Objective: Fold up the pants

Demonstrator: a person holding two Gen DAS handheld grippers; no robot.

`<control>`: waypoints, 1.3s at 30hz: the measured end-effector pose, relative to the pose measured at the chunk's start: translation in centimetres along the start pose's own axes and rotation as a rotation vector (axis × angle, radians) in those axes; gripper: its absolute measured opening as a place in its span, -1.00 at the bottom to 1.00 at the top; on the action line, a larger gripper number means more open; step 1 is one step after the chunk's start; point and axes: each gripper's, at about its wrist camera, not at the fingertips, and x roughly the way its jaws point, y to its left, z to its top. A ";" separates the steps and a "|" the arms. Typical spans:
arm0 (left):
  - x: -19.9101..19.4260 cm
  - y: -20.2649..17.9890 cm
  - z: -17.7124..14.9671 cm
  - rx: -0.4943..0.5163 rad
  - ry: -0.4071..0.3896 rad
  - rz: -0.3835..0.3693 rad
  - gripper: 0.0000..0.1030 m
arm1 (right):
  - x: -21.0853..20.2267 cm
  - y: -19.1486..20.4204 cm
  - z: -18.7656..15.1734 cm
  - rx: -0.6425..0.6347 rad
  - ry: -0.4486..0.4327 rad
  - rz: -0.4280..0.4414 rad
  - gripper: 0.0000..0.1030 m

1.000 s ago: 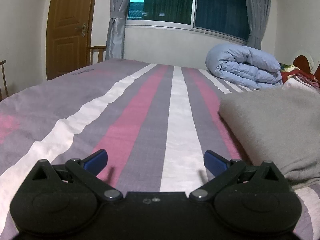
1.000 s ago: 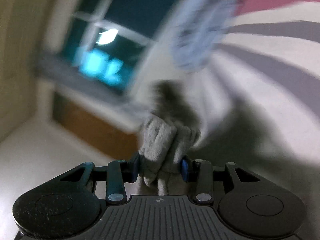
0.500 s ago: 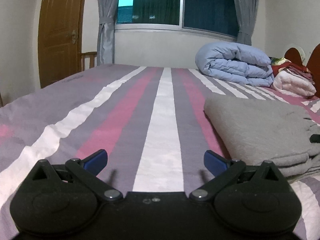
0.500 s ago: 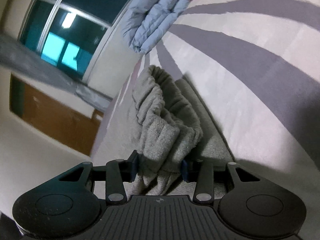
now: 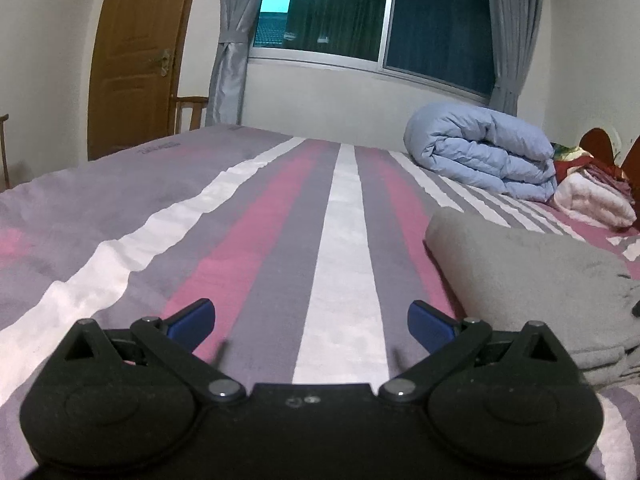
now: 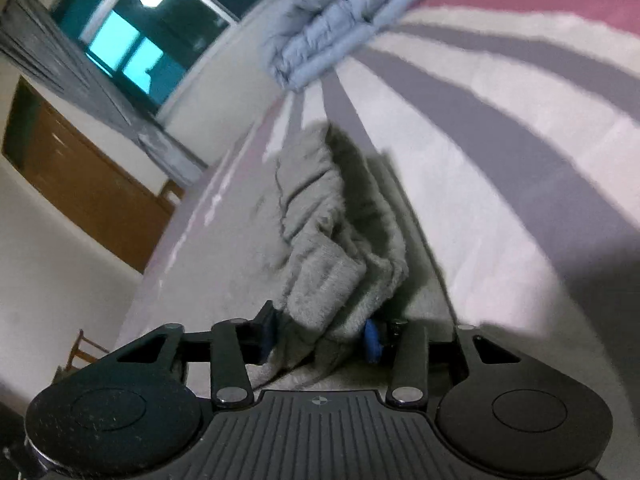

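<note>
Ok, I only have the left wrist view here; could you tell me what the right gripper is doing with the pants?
Observer: The right gripper has a bunched end of the grey pants between its pads, and its jaws have just been opening.
Operator: Thank you. Is that end lifted clear of the bed?
Observer: It does not look so; the bunch seems to lie on more of the grey cloth, which is spread on the striped bedspread.

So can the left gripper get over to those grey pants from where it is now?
Probably yes. The left gripper is open and empty over the striped bedspread, and the folded grey pants lie just beside it with nothing between them.
</note>
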 end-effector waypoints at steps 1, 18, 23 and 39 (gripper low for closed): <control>0.2 0.1 0.1 -0.007 0.003 -0.007 0.87 | -0.3 0.1 0.3 -0.002 -0.009 0.007 0.01; -0.8 -0.1 -0.2 -0.006 0.016 0.014 0.87 | 1.5 -1.1 0.0 0.049 0.027 0.041 0.05; -3.1 -1.2 -0.4 -0.002 -0.016 -0.015 0.81 | -1.8 -0.9 -0.3 0.058 -0.034 0.008 0.06; -3.5 -6.4 -2.7 0.195 0.057 -0.115 0.74 | -7.3 1.0 -3.4 -0.138 -0.222 -0.080 0.59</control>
